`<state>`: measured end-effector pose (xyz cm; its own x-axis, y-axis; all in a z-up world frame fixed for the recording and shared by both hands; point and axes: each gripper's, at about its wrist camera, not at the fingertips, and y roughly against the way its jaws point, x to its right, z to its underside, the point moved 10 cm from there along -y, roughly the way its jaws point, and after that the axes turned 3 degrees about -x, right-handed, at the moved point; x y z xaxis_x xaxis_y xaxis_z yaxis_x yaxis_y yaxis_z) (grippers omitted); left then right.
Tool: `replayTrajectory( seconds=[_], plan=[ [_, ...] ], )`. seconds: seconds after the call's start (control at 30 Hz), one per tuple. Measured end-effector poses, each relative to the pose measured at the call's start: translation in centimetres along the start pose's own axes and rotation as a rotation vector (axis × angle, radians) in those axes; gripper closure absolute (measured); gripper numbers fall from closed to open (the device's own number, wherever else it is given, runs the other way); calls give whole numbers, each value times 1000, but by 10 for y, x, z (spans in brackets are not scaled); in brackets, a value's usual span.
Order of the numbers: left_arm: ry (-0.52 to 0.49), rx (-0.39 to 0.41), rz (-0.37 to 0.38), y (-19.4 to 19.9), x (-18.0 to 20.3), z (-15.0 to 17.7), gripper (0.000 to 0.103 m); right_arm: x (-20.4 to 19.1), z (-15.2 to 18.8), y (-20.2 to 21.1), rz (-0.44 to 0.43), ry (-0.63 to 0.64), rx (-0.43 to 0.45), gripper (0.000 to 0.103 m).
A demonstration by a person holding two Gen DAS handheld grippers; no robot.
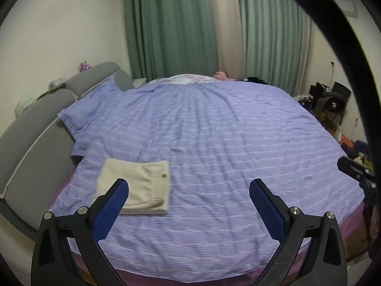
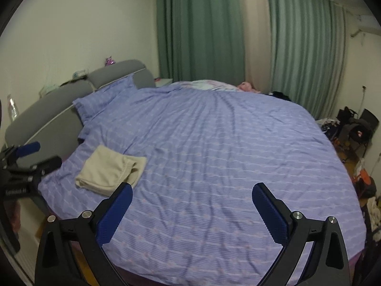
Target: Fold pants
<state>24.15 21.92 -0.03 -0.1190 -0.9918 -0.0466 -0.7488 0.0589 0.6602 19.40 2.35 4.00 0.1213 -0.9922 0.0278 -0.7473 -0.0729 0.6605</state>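
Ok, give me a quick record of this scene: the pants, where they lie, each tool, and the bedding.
pants: cream pants, folded into a compact rectangle
place: flat on the striped blue cover, on the side near the grey headboard
left tool: open, empty, above the cover
right tool: open, empty, above the cover
contact: neither tool touches the pants
pillow: blue pillow against the headboard

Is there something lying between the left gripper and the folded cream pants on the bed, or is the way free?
Nothing visible blocks it. The left gripper is open and empty, raised above the bedcover. The folded pants lie just beyond its left finger, with only bare purple cover around them.
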Motion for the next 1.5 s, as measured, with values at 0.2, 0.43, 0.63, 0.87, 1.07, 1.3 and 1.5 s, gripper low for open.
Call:
replayTrajectory(
  seconds=[0.2,0.43,0.63,0.87,1.07,1.3,1.5],
  plan=[
    [-26,41,18,26,65,4,0,56,18,42,31,-26,22,2],
    [-12,37,46,43,118,16,0,101,39,77,46,-43,37,2],
    [-14,31,68,54,147,17,0,123,51,91,50,-82,37,2],
    [-21,41,91,62,163,13,0,137,57,105,66,-106,53,2],
    [-44,58,99,66,171,9,0,140,60,109,76,-119,56,2],
    [-57,72,106,67,175,5,0,139,61,111,83,-120,62,2],
    [-61,76,103,65,175,5,0,141,60,113,85,-120,69,2]
  ],
)
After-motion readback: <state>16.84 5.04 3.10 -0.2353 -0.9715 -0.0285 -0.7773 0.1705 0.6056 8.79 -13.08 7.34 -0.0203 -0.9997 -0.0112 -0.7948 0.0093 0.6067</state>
